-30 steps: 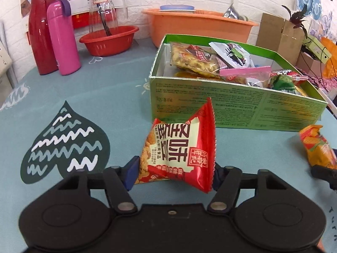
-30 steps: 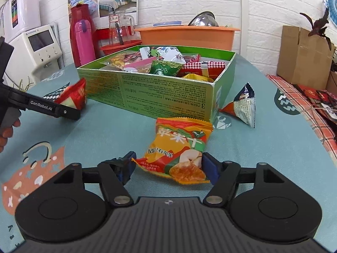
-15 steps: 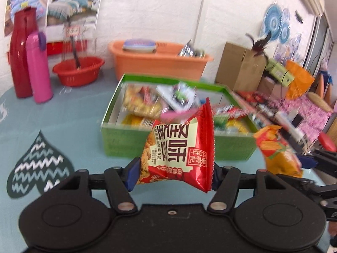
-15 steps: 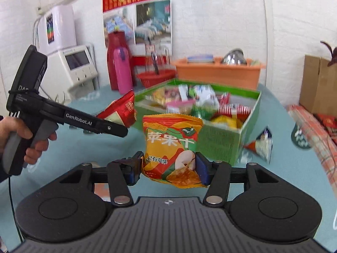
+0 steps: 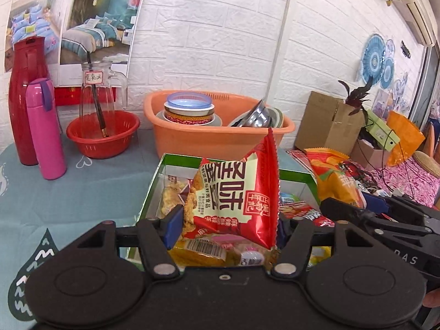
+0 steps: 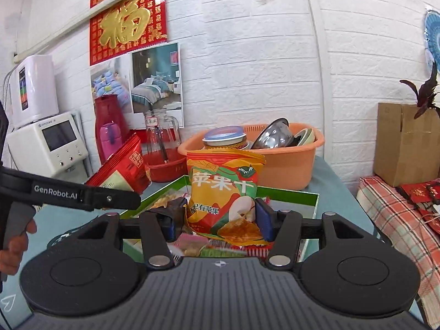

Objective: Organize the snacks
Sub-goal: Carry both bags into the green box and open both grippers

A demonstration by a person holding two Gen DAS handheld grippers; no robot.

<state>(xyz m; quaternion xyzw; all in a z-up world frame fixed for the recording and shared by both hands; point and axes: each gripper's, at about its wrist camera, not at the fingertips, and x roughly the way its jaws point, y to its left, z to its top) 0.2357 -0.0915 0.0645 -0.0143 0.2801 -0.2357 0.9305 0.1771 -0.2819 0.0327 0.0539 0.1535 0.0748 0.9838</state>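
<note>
My left gripper (image 5: 227, 227) is shut on a red and cream snack packet (image 5: 236, 192) and holds it above the green snack box (image 5: 176, 162), which holds several snack packets. My right gripper (image 6: 220, 220) is shut on an orange apple-chip packet (image 6: 222, 192) and holds it above the same green box (image 6: 288, 194). The orange packet (image 5: 334, 181) and right gripper show at the right of the left wrist view. The red packet (image 6: 123, 170) and left gripper show at the left of the right wrist view.
An orange basin (image 5: 220, 137) with bowls stands behind the box. A red basket (image 5: 103, 134) with a glass jug, a pink bottle (image 5: 45, 126) and a red flask (image 5: 24, 99) stand at the back left. A cardboard box (image 6: 404, 143) sits right. A white appliance (image 6: 46, 145) stands left.
Both grippers have lifted their packets off the table and moved forward over the green box. Both stay shut on their packets.
</note>
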